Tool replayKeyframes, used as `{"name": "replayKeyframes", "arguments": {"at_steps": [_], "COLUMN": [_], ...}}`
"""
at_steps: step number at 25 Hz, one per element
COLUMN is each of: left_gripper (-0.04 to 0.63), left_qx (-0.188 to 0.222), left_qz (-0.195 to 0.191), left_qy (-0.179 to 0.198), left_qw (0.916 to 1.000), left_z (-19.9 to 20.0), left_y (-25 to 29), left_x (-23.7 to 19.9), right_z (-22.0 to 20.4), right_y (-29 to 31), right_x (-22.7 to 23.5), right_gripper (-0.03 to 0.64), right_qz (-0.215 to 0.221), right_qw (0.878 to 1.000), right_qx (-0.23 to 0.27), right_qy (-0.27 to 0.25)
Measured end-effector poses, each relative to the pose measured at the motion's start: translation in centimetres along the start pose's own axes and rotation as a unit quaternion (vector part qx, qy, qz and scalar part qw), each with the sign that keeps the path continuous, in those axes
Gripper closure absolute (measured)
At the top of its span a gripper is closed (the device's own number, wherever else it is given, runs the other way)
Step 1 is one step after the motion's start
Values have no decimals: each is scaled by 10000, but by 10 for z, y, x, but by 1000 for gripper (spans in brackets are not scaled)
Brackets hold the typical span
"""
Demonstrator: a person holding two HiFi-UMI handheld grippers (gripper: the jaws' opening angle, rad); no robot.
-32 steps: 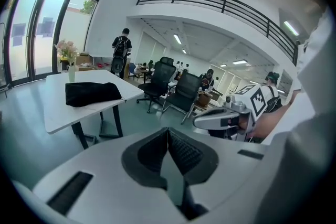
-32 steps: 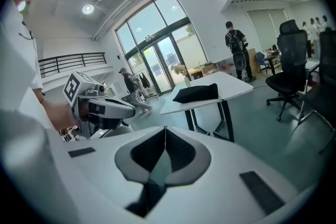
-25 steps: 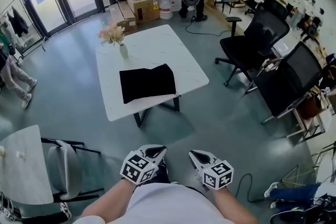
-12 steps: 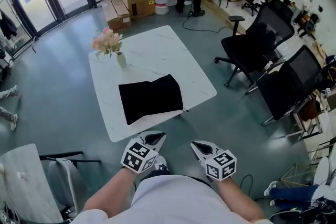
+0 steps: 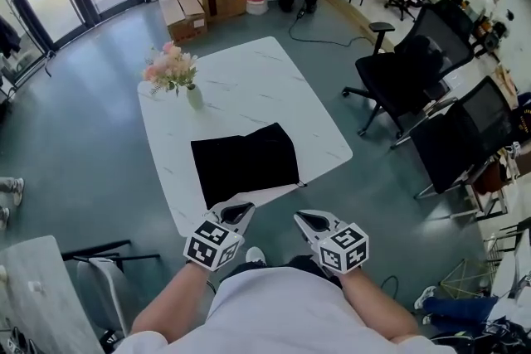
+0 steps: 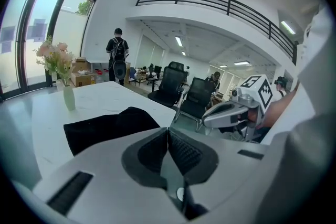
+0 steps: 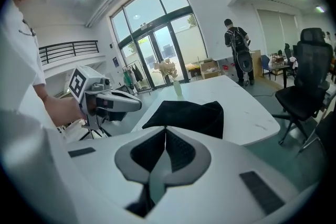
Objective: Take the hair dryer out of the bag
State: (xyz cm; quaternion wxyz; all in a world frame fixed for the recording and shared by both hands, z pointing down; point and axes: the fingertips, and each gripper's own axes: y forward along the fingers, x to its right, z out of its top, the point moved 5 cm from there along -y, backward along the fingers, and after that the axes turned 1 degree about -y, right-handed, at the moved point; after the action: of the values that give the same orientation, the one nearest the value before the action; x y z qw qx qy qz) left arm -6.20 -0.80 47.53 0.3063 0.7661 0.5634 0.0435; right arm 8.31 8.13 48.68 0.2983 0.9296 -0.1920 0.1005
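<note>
The task has barely begun, as far as the pictures show. The black bag [image 5: 245,164] lies flat in the middle of the head view, on the near half of the white table [image 5: 249,79] and close to its near edge. Nothing touches it. No hair dryer shows in any view. I judge it is inside the bag, which has a low hump at one end in the left gripper view, but the dark cloth hides whatever is in it. I cannot tell which side of the bag is its opening.

Both grippers sit at the lower middle of the head view, side by side in front of the person's body. The left gripper [image 5: 235,214] points at the table's near edge and the right gripper [image 5: 311,221] hangs over the floor just short of it. Each is apart from the bag. In each gripper view the 2 jaws are pressed together with nothing between them, so both are closed and empty.

A vase of flowers [image 5: 192,94] stands on the table above and left of the bag, well apart from it.

Everything is left: reach the bag, part the jaws, find and open its mouth, hold the cloth with 1 gripper and draw the hair dryer out with the other.
</note>
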Motion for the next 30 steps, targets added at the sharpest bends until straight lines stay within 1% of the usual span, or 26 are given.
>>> {"name": "replayKeyframes", "arguments": {"at_steps": [4,9,13,15,18,22,26,30], "left_gripper": [580,578,578,578,578,578,578,578], "left_qx": [-23,-27,-63,-83,-111,-129,4,-33], "left_qz": [219,469,855,1064,1363,1756,2024,2422], "left_qy": [-234,-244,-335,-453,-703,-992,-1358,-1533], "left_qw": [9995,9986,9958,9933,9881,9794,9698,9580], "left_z": [-4,-2,0,1,2,11,28,37], "left_y": [-5,-5,-1,2,6,23,45,63], "left_x": [-21,-44,-64,-79,-96,-106,-112,-112], "right_z": [15,22,35,44,58,71,78,87], "right_y": [13,39,59,71,90,105,116,127], "right_x": [2,16,38,53,74,107,142,173], "right_gripper": [600,600,600,600,600,600,600,600], "right_qz": [83,262,441,526,732,1019,1284,1598], "right_qw": [9999,9994,9987,9982,9963,9917,9842,9753], "right_qx": [-21,-156,-230,-250,-351,-592,-893,-1120], "right_qy": [-79,-154,-136,-152,-270,-518,-824,-1032]}}
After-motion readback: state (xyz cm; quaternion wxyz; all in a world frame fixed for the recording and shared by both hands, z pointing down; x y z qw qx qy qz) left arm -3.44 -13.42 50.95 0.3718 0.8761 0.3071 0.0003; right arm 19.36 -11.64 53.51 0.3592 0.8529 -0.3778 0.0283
